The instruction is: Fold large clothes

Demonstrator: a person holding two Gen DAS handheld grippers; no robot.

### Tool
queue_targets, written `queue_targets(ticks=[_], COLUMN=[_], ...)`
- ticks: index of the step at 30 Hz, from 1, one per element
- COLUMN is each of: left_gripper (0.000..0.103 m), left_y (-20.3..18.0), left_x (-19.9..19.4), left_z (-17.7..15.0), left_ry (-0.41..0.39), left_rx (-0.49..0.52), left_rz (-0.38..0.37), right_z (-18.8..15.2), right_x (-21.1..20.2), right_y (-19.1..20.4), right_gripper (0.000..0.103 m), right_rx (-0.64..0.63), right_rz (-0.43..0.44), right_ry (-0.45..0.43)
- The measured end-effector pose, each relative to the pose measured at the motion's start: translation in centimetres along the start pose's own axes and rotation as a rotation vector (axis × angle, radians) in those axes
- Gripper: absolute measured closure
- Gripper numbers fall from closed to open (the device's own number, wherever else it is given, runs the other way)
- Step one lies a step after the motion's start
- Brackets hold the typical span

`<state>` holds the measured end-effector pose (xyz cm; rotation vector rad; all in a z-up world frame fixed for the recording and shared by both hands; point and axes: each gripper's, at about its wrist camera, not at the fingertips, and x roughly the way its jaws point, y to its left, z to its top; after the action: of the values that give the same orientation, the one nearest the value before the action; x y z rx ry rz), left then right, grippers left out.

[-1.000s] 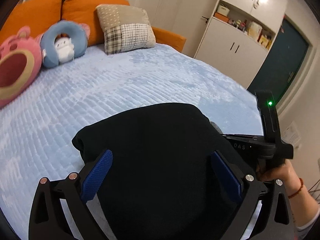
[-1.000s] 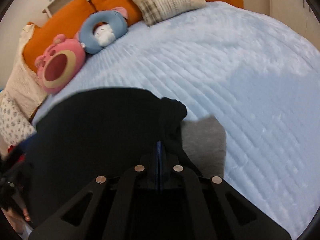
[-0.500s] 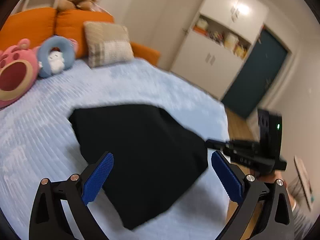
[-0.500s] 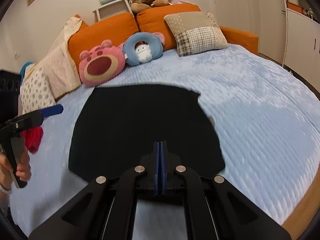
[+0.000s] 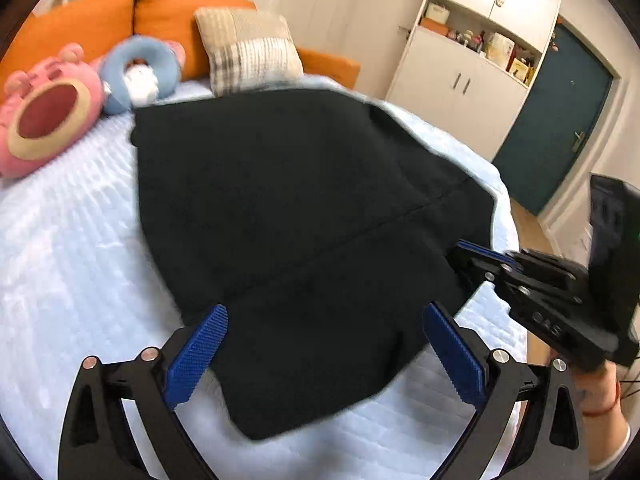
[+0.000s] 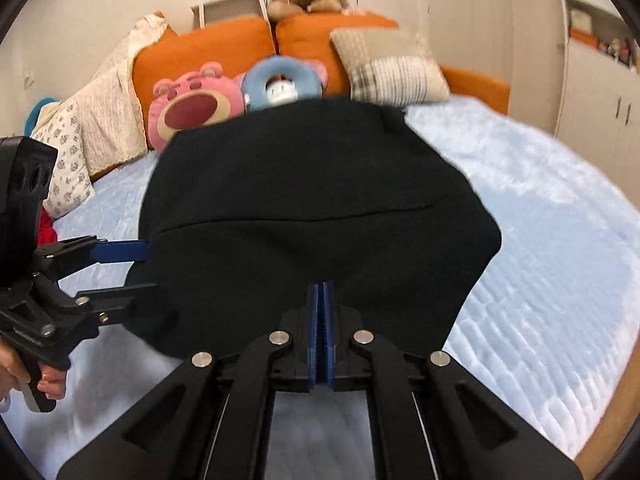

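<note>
Your right hand-held gripper point(image 6: 320, 300) is clenched tight on the near edge of the black garment point(image 6: 312, 208), blue pads pressed together with the cloth pinched between them. The garment fans out ahead of it, lifted and stretched over the light blue bed point(image 6: 540, 240), with a seam line running across it from side to side.

Your left hand-held gripper point(image 5: 324, 344) is spread wide, nothing pinched. Its ribbed blue pads point(image 5: 196, 356) sit on either side of the garment's point(image 5: 304, 208) lower corner, and the cloth hangs in front of and between them; can't tell if it's actually touching either pad. From the right wrist view, that left hand-held gripper point(image 6: 132, 268) sits off to the left with its fingers at the garment's left edge, one above and one below the fabric.

In the left wrist view, the right hand-held gripper point(image 5: 464, 252) comes in from the right, biting the garment's right-hand edge.

Beyond the garment, at the far end of the bed: a pink bear plush point(image 6: 192, 108), a blue ring-shaped plush point(image 6: 280, 80) beside it, and a plaid pillow point(image 6: 392, 72) further right, all against orange cushions point(image 6: 208, 52).
</note>
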<state>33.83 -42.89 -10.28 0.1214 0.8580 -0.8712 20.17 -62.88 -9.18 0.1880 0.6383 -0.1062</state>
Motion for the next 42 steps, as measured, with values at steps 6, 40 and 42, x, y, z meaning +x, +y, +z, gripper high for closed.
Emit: queue_targets(ticks=[6,40,42], left_gripper=[0.003,0.003,0.003], left_y=[-3.5,-7.3,-7.5], left_x=[-7.3,-7.9,-8.0], left_z=[-6.3,-13.6,-13.8], left_ry=[-0.170,-0.396,-0.418], left_rx=[0.055,0.082,0.093], left_rz=[0.144,0.375,0.385], right_z=[-4.5,-14.8,-15.0], right_x=[-7.0,-9.2,-9.2], right_y=[4.0,6.5,6.5], right_gripper=[0.004,0.005,0.005], right_rx=[-0.025,-0.002,0.003], right_rz=[-0.077,-0.251,-0.252], right_ry=[-0.154,-0.264,-0.273])
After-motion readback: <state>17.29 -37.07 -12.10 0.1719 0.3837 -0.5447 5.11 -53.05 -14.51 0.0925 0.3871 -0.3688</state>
